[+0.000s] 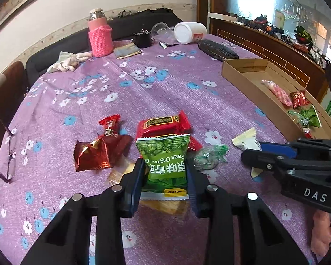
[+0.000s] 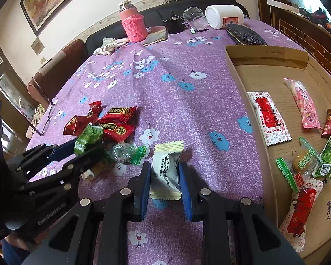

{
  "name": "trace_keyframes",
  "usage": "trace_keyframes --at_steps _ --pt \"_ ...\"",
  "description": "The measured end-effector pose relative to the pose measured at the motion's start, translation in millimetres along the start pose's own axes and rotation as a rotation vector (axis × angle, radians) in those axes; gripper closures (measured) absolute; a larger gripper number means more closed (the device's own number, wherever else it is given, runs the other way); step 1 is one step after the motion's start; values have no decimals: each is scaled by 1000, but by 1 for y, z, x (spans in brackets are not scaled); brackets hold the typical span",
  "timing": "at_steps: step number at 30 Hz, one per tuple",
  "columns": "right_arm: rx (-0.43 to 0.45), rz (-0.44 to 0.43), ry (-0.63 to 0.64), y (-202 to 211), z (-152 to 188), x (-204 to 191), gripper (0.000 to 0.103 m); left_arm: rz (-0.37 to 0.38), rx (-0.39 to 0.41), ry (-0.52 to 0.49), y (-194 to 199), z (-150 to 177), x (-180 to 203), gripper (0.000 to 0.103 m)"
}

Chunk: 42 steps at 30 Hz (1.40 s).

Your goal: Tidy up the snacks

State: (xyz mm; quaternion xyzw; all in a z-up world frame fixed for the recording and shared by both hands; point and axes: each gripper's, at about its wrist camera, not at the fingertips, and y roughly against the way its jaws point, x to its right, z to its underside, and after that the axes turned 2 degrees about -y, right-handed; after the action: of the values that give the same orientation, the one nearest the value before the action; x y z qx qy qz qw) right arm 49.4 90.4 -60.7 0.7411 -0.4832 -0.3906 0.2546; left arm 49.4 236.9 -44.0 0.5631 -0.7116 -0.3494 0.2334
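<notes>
Gripping a green pea packet [image 1: 165,161] by its sides, the left gripper [image 1: 164,176] should lift clear of the red sweets [image 1: 99,152]; right gripper [image 2: 164,181] pinches a white sachet [image 2: 165,172], bound rightward for the cardboard tray [image 2: 249,110].

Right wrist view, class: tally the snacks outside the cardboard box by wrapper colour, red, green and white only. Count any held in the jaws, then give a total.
Red: 4 (small candy, foil pouch, upper flat pack, lower flat pack)
Green: 2 (pea pack, clear-green sweet)
White: 1 (packet)
Total: 7
</notes>
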Motion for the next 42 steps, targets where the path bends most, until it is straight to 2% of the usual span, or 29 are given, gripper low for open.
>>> trace_keyframes --at_steps 14,23,42 --pt "54 -16 44 11 0 -8 76 21 109 83 23 -4 -7 69" --pt "66 -20 44 13 1 -9 76 15 114 75 24 -4 -2 69" --pt "76 -18 31 15 0 -7 76 -52 135 80 28 -4 -4 69"
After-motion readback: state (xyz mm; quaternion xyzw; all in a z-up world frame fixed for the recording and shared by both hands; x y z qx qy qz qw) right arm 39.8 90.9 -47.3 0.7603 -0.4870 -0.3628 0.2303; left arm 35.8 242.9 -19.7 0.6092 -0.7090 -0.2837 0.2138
